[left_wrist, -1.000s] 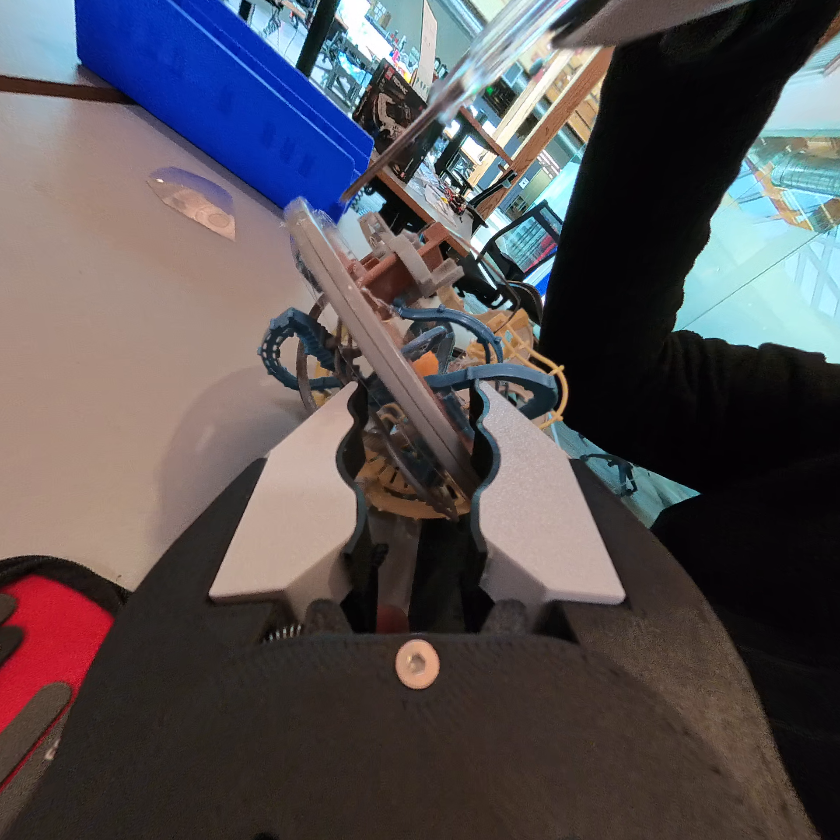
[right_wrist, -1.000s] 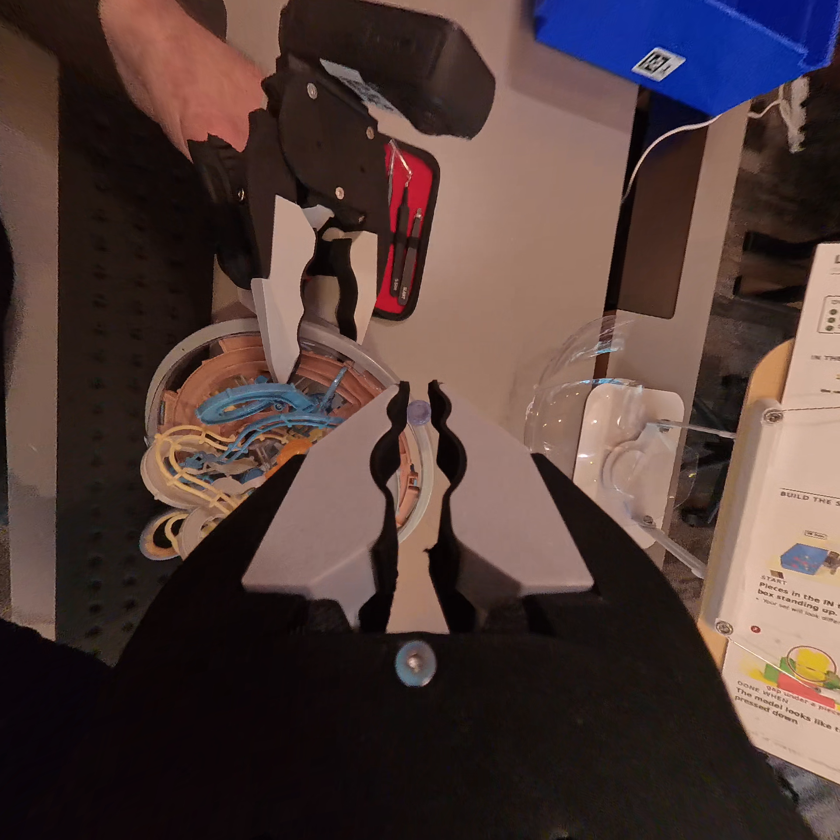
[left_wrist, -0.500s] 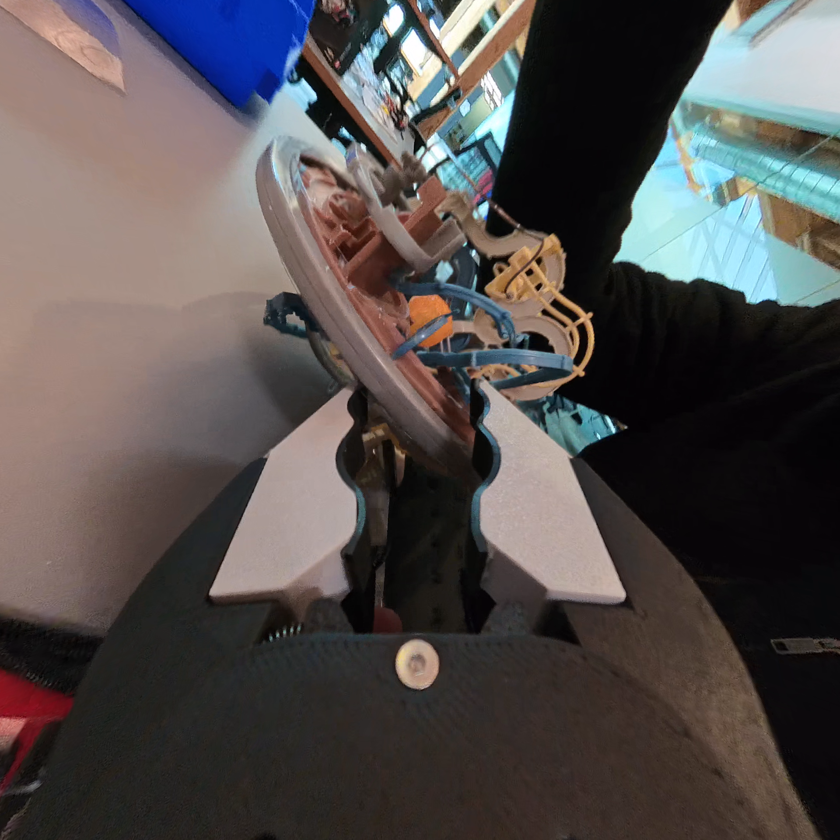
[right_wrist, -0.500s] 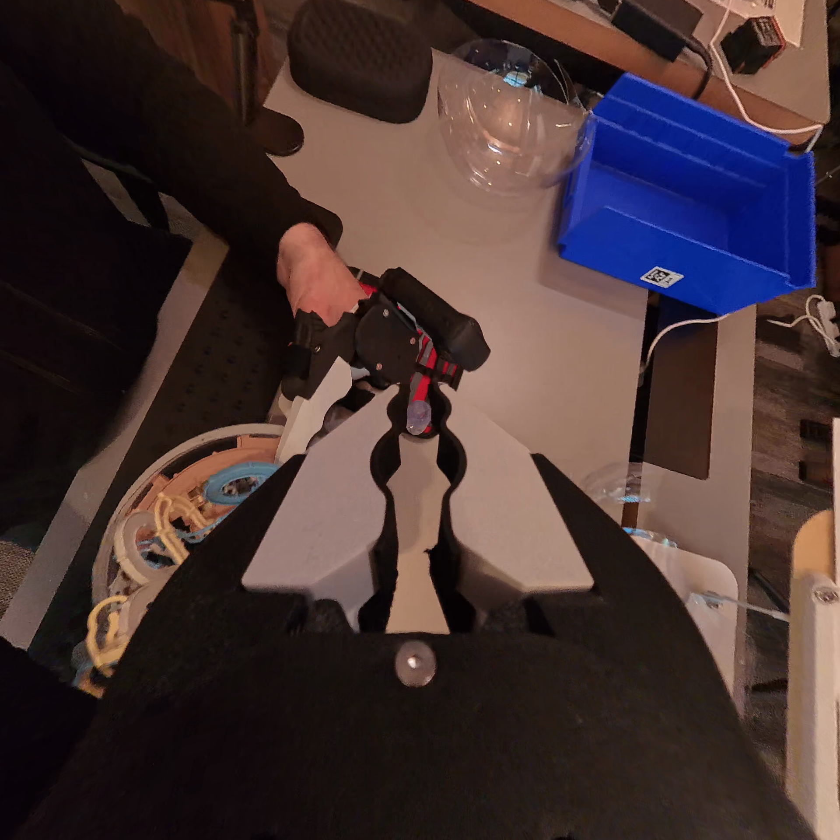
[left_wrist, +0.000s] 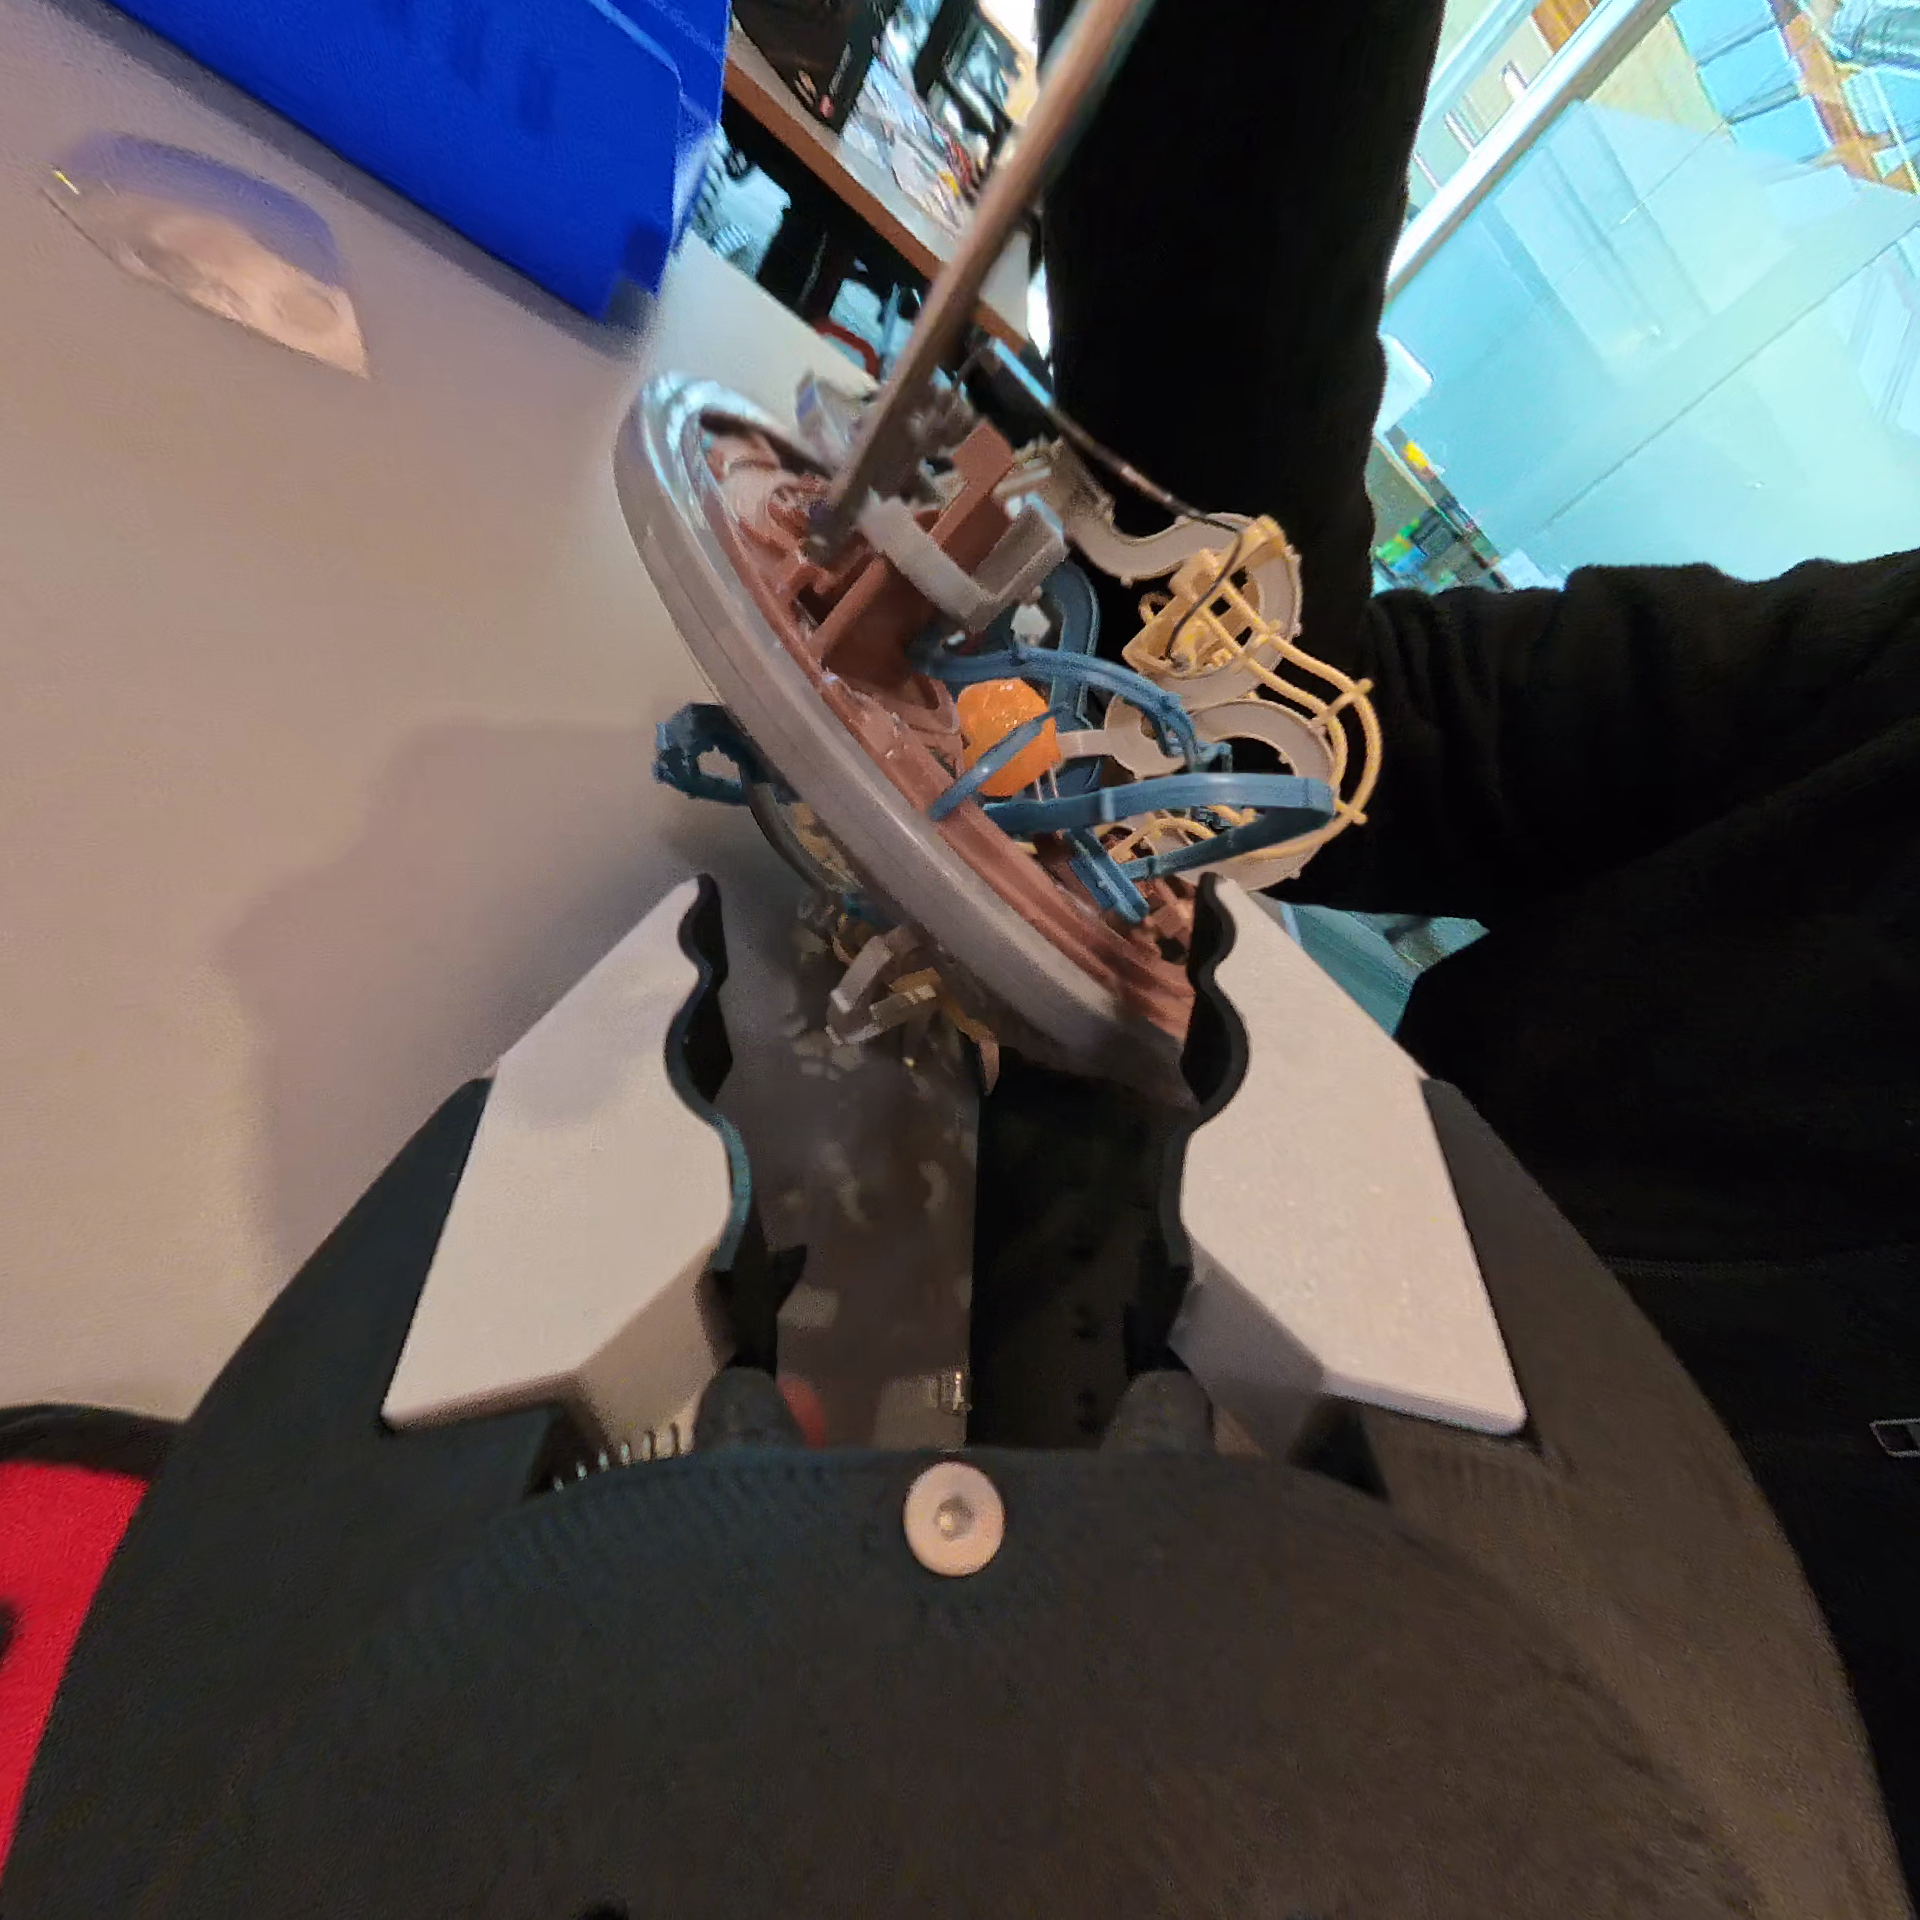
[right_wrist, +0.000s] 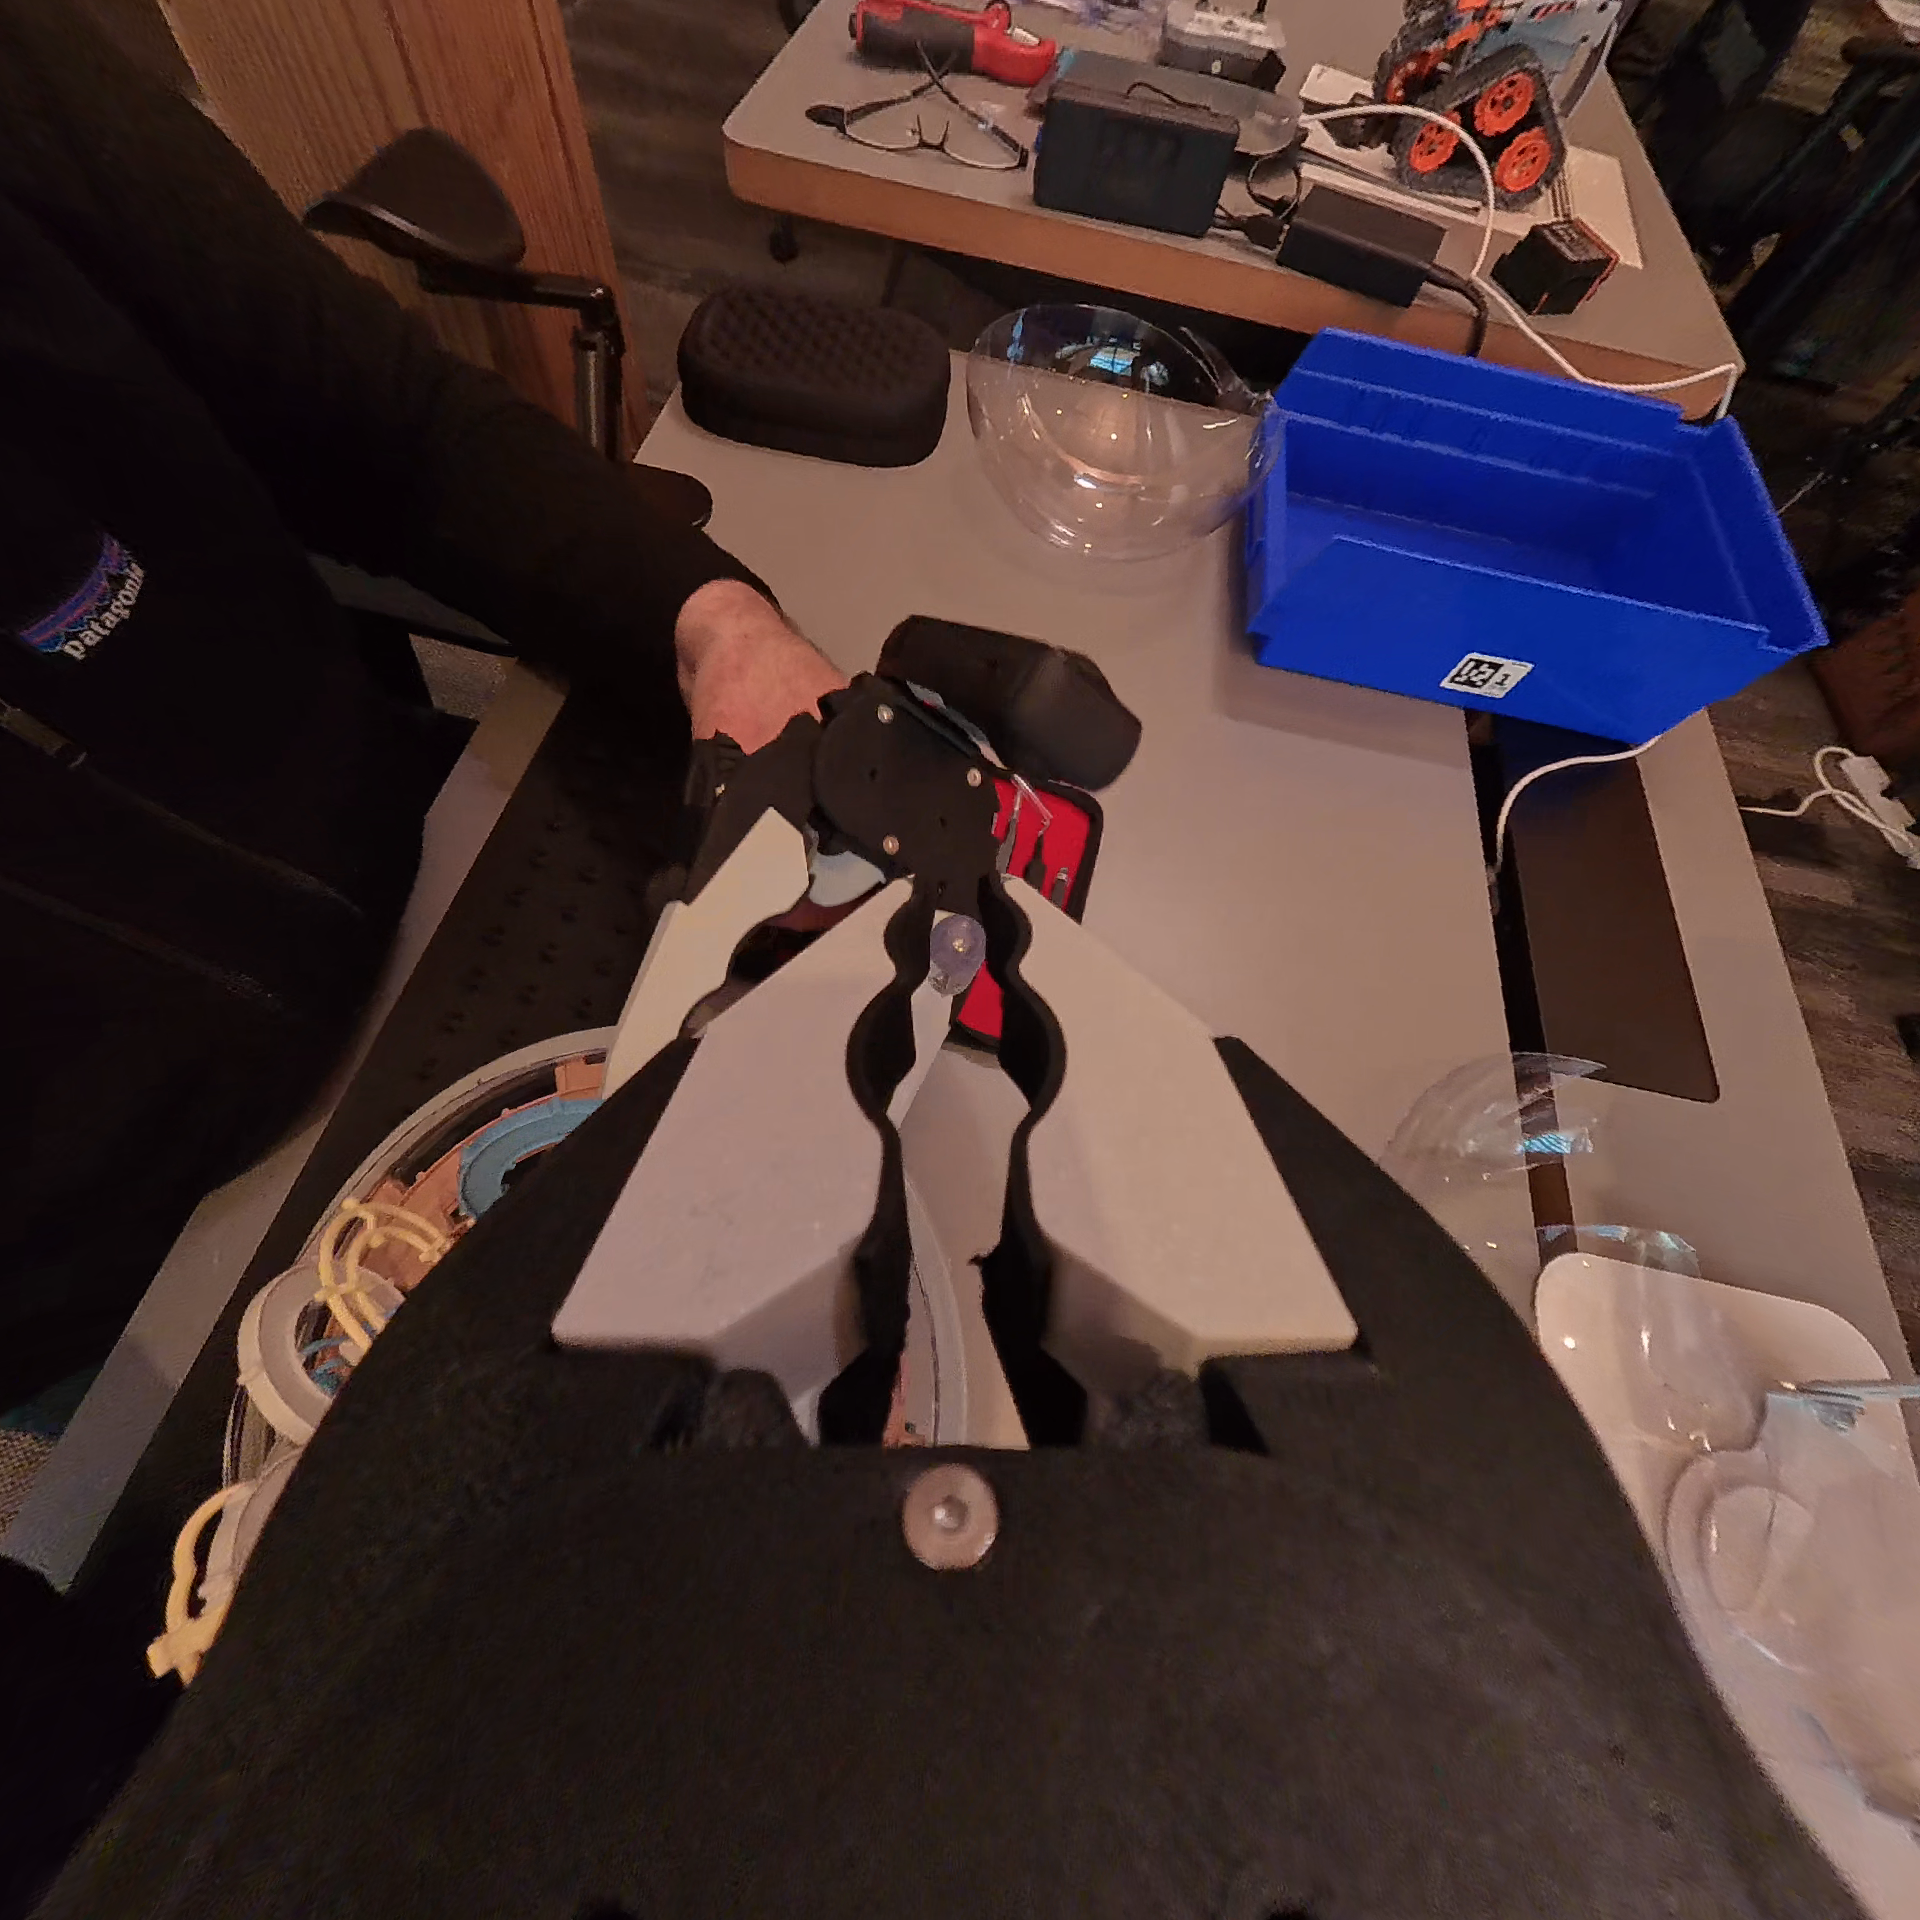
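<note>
A round maze toy (left_wrist: 873, 831) with a grey rim, a brown base, blue and cream tracks and an orange piece stands tilted on the grey table. My left gripper (left_wrist: 956, 904) is open wide around its lower rim. The rim lies close by the right finger (left_wrist: 1299, 1091), and the left finger (left_wrist: 623, 1091) stands well apart. A thin dark bar (left_wrist: 966, 249) reaches down from above to the toy's upper part. My right gripper (right_wrist: 958, 914) is shut on a small clear bead-like piece (right_wrist: 956, 951), above the toy (right_wrist: 416, 1195) and the left gripper (right_wrist: 831, 883).
A blue bin (right_wrist: 1507, 540), a clear dome (right_wrist: 1112, 436) and a black case (right_wrist: 821, 374) stand at the table's far end. A red tool case (right_wrist: 1049, 842) lies behind the left gripper. A white tray (right_wrist: 1714, 1351) with clear shells is at right. A person's black sleeve (left_wrist: 1558, 727) is beside the toy. My hands' fingertips stand some 15 centimeters from each other.
My left gripper was shut on the toy's rim and has opened wide, letting it go. My right gripper has tilted up and back and keeps the small clear piece.
</note>
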